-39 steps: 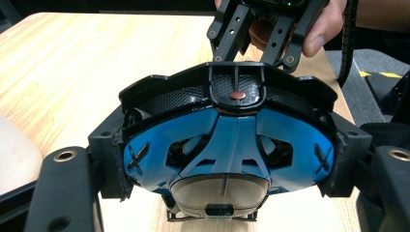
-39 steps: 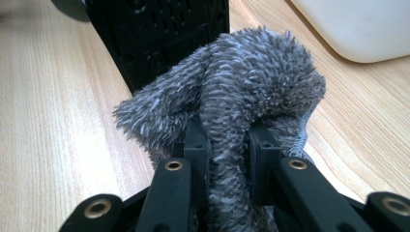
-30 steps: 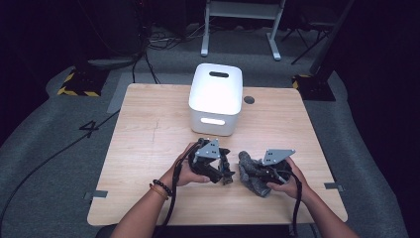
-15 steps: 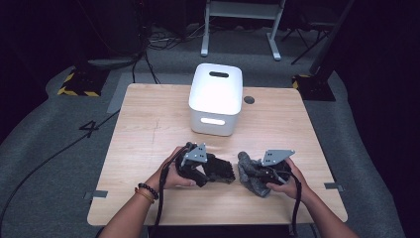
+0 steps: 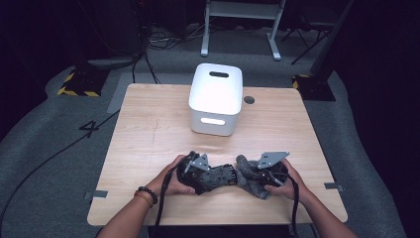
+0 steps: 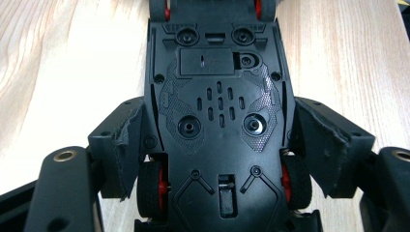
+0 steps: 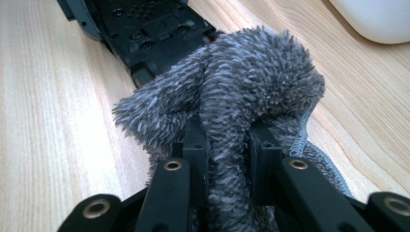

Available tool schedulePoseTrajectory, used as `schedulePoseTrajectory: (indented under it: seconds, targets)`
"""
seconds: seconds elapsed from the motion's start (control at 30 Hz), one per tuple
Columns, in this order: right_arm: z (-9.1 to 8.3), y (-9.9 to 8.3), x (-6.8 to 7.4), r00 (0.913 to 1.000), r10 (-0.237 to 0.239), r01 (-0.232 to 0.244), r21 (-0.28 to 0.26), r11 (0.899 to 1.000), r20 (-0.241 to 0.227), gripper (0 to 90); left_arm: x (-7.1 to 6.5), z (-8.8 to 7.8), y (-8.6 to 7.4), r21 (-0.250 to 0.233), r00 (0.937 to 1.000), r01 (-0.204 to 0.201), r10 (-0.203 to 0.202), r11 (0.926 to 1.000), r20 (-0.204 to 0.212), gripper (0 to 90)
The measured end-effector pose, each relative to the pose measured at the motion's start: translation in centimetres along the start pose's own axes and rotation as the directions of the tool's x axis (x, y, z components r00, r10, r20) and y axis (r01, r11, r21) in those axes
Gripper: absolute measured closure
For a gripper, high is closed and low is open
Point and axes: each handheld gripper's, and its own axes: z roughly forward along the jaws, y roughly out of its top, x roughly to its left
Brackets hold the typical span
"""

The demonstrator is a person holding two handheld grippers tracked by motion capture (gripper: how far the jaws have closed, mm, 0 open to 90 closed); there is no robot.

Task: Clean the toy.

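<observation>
Black tongs [image 5: 225, 174], grey three-cornered plates, brass screws, beaded wrist bracelets [image 5: 145, 195]

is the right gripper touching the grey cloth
Touching. In the right gripper view the right gripper has both jaws pressed into a bunched fold of the cloth, no gap on either side.

Light wooden table [image 5: 148, 129], grey carpeted floor [image 5: 54, 163] with black cables [image 5: 44, 166], yellow-black hazard tape [image 5: 74, 91], white metal stand legs [image 5: 240, 29] behind, dark room beyond
</observation>
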Motion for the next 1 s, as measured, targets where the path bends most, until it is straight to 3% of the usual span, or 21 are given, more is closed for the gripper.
schedulePoseTrajectory:
  seconds: [0.13,0.27,0.33,0.4,0.47,0.57,0.73,0.8,0.87,1.0]
  targets:
    - [0.8,0.2,0.0,1.0000,0.006,-0.006,0.012,1.000,-0.006,74.8,0.1,0.4,0.4,0.009,1.0000,0.003,-0.003,1.0000,0.007,24.2]
    - [1.5,0.2,-0.1,0.9999,0.008,-0.008,0.032,0.999,-0.010,74.9,-0.1,1.6,1.7,0.072,0.9997,-0.022,0.021,0.9972,0.008,21.1]
    - [1.6,0.2,0.0,0.9998,0.007,-0.006,0.033,0.999,-0.017,74.8,-0.1,2.2,2.2,0.093,0.9999,-0.012,0.011,0.9956,0.008,18.8]
    - [1.8,0.3,0.2,1.0000,0.005,-0.005,0.043,0.999,-0.007,74.8,-0.3,2.7,2.5,0.118,0.9995,-0.025,0.028,0.9926,-0.016,22.8]
    - [1.9,0.4,0.3,0.9999,0.000,-0.001,0.051,0.999,0.013,74.6,-0.2,2.7,2.5,0.113,0.9998,-0.013,0.015,0.9935,-0.012,22.8]
    - [1.9,0.2,0.3,0.9992,0.005,-0.008,0.063,0.998,0.041,74.3,-0.2,2.7,2.2,0.092,0.9990,0.015,-0.011,0.9957,-0.043,24.5]
    - [0.7,0.0,0.7,0.9999,0.003,-0.002,0.044,0.999,-0.010,74.5,-0.1,2.9,2.4,0.076,0.9966,0.043,-0.037,0.9962,-0.073,25.3]
    - [0.2,0.0,0.9,0.9977,0.004,-0.002,0.031,1.000,-0.067,74.3,0.1,3.1,2.5,0.065,0.9946,0.069,-0.064,0.9955,-0.082,25.3]
    - [0.1,0.1,1.3,0.9976,-0.012,0.015,0.041,0.999,-0.067,73.9,0.2,3.2,2.7,0.063,0.9930,0.085,-0.080,0.9943,-0.088,25.2]
    - [0.9,-0.2,1.0,0.9990,0.002,0.001,0.068,0.998,-0.044,73.7,0.4,3.3,3.0,0.069,0.9923,0.107,-0.102,0.9919,-0.069,24.0]
